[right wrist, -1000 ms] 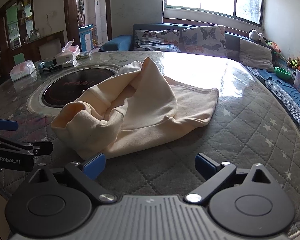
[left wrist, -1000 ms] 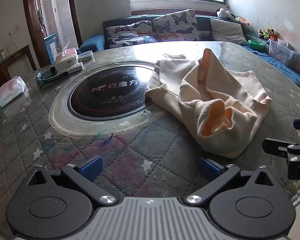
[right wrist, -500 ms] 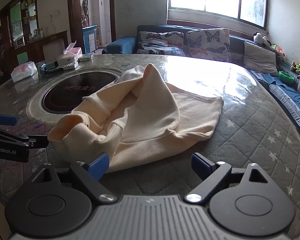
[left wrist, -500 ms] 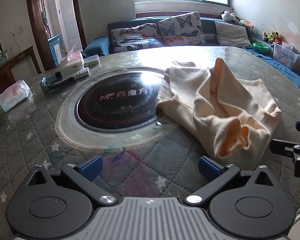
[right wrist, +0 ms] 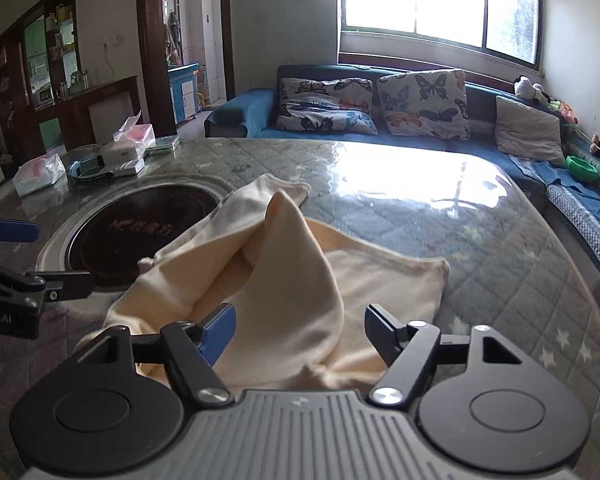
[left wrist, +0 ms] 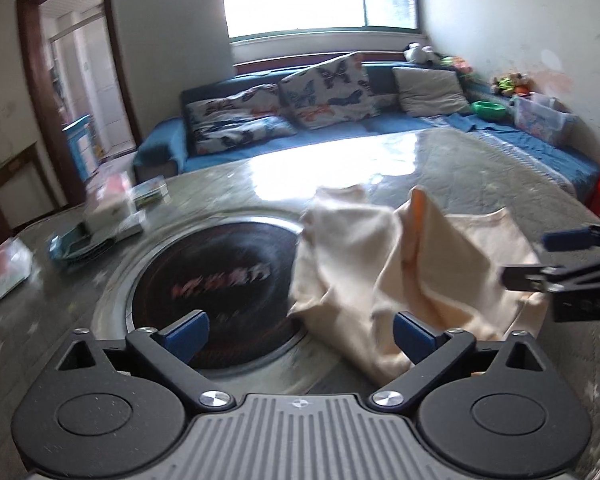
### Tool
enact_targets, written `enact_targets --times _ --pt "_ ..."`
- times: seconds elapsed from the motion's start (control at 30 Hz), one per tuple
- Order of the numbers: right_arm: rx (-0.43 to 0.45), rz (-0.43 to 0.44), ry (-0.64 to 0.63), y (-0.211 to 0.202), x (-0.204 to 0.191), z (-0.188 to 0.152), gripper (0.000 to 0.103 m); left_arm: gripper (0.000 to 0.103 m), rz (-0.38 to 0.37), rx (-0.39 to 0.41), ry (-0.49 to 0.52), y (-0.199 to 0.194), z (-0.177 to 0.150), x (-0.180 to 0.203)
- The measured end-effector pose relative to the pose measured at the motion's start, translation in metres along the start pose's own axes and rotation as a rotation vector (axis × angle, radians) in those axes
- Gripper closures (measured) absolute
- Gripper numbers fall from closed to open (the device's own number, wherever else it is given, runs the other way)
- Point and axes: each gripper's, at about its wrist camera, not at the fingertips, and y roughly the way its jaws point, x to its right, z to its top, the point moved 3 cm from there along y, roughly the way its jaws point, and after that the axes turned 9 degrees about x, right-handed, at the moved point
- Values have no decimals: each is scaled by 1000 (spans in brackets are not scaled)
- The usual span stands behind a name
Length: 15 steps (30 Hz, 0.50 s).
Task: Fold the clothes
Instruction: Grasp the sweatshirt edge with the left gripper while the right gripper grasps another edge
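Note:
A crumpled cream garment (left wrist: 360,264) (right wrist: 292,264) lies on the round quilted table (right wrist: 460,220), with one fold standing up in a peak. My left gripper (left wrist: 300,332) is open, its jaws closing slightly. Its right fingertip is at the garment's near left edge, and the black hotplate (left wrist: 220,276) lies beyond its left one. My right gripper (right wrist: 300,328) is closing, with the garment's near fold between its fingers. The pads do not visibly press the cloth. Each view shows the other gripper from the side: the right gripper (left wrist: 548,256) and the left gripper (right wrist: 36,258).
A round black hotplate (right wrist: 140,220) is set into the table's middle, partly under the garment. Tissue boxes (right wrist: 128,144) and a tissue pack (right wrist: 36,174) sit at the far left rim. A blue sofa with butterfly cushions (right wrist: 420,100) runs behind the table.
Both grippers have moved forward from the table's front edge onto the garment's near side. The right jaws have narrowed around a fold. The garment keeps its shape.

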Motion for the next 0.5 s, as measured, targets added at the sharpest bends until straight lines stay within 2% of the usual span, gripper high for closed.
enact_targets --times 0.2,0.3,0.37,0.5 --pt "-1 7 -10 35 4 22 41 24 -84 -15 14 31 12 11" --pt "-2 19 -26 50 3 31 42 33 -112 -29 25 46 14 14" --pt "-3 31 -41 64 -2 37 45 43 -129 -36 39 54 15 17" --pt "-9 44 -59 80 -5 43 53 47 -172 -44 74 68 18 25"
